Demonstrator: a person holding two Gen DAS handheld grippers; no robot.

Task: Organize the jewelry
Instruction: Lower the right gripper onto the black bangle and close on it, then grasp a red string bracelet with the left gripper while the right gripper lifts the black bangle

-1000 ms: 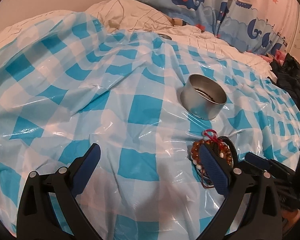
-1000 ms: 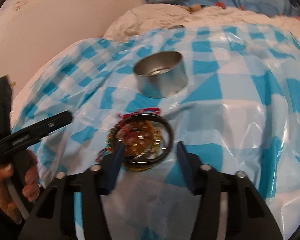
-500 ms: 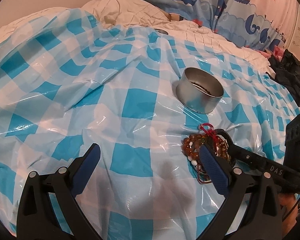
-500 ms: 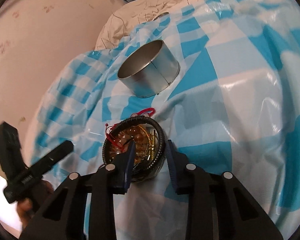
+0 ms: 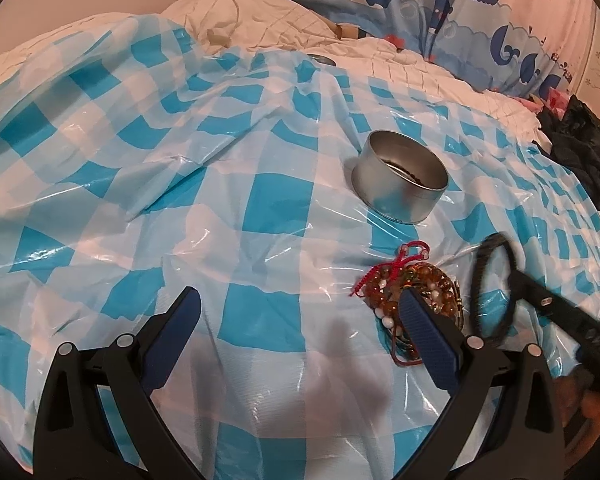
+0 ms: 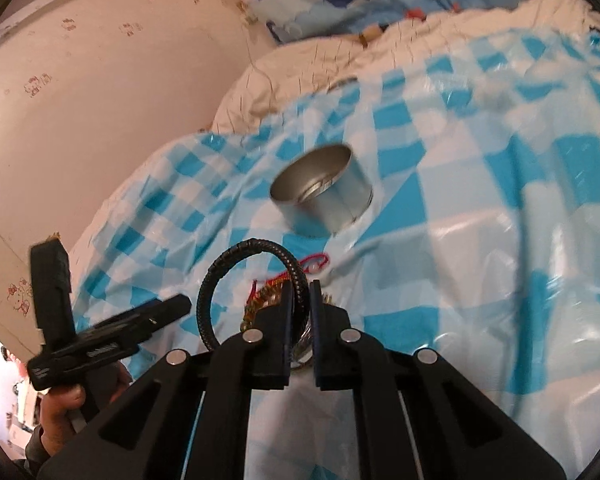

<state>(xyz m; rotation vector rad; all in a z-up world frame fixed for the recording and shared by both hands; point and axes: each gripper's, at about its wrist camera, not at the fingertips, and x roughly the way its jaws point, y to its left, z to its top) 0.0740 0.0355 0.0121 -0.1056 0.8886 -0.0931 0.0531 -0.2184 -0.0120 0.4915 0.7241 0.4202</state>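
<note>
A black braided bracelet (image 6: 220, 268) stands lifted off the jewelry pile, and my right gripper (image 6: 301, 286) is closing its jaws on the bracelet's right side, pads pressing on it. In the left wrist view the same bracelet (image 5: 476, 276) hangs at the right, just above the sheet. The pile (image 5: 414, 280) of amber beads, white beads and red cord lies on the blue-checked plastic sheet (image 5: 260, 184). A round silver tin (image 5: 396, 196) stands upright beyond the pile, with something dark inside. My left gripper (image 5: 300, 294) is open over the sheet, its right finger beside the pile.
A white quilt (image 5: 284, 24) and a whale-print curtain (image 5: 440, 8) lie beyond the sheet. Dark clothing (image 5: 580, 152) is heaped at the right edge. A pink wall (image 6: 100, 100) rises at the left in the right wrist view, where a hand (image 6: 60, 412) holds the other gripper.
The right gripper's jaws closed from wide apart onto the black bracelet and raised it off the pile. The left gripper stayed open in place.
</note>
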